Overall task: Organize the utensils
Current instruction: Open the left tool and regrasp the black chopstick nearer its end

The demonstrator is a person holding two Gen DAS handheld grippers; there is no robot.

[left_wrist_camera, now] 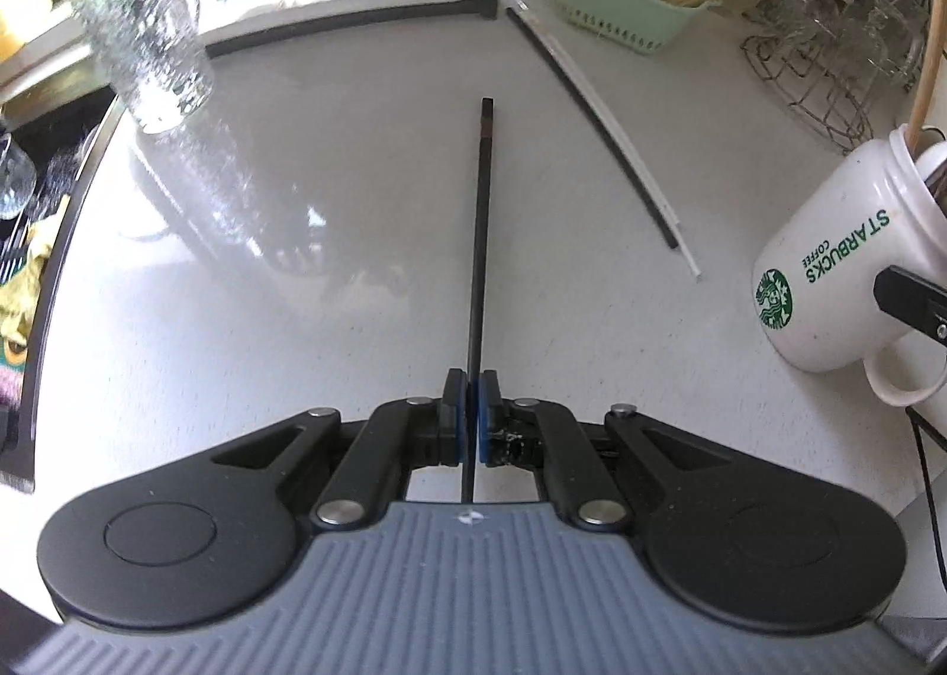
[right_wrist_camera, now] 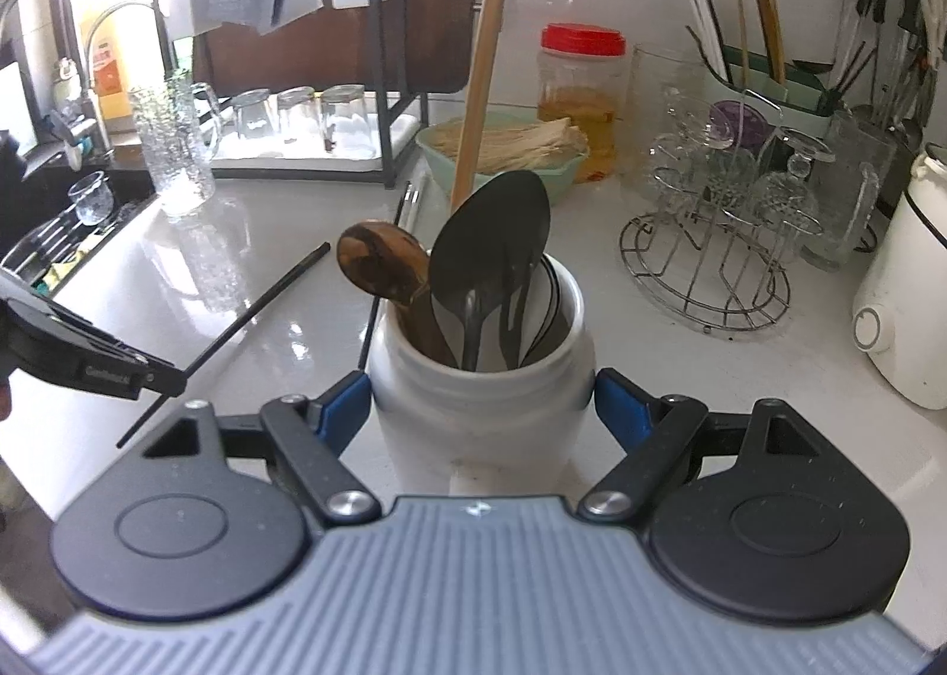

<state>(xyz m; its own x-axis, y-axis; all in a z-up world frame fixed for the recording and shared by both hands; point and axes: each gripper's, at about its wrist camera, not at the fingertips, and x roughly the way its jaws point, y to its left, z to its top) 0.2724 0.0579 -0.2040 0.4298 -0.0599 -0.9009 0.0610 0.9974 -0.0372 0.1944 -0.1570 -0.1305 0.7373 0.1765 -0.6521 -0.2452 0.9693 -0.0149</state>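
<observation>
The left gripper point(left_wrist_camera: 472, 417) pinches a thin black chopstick point(left_wrist_camera: 480, 237) over open white countertop point(left_wrist_camera: 296, 290), while the right gripper point(right_wrist_camera: 479, 408) clamps the white ceramic mug point(right_wrist_camera: 479, 397).

Mug point(left_wrist_camera: 840, 260) handle and rim cut by the frame edge; textured glass point(left_wrist_camera: 139, 23) motion-blurred; spoon point(right_wrist_camera: 491, 260) handles hidden inside.

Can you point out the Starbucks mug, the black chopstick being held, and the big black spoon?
Starbucks mug point(left_wrist_camera: 828, 284): left wrist view, on its white side.
Black chopstick point(left_wrist_camera: 480, 237): left wrist view, mid-shaft.
Big black spoon point(right_wrist_camera: 491, 237): right wrist view, on its bowl.
</observation>
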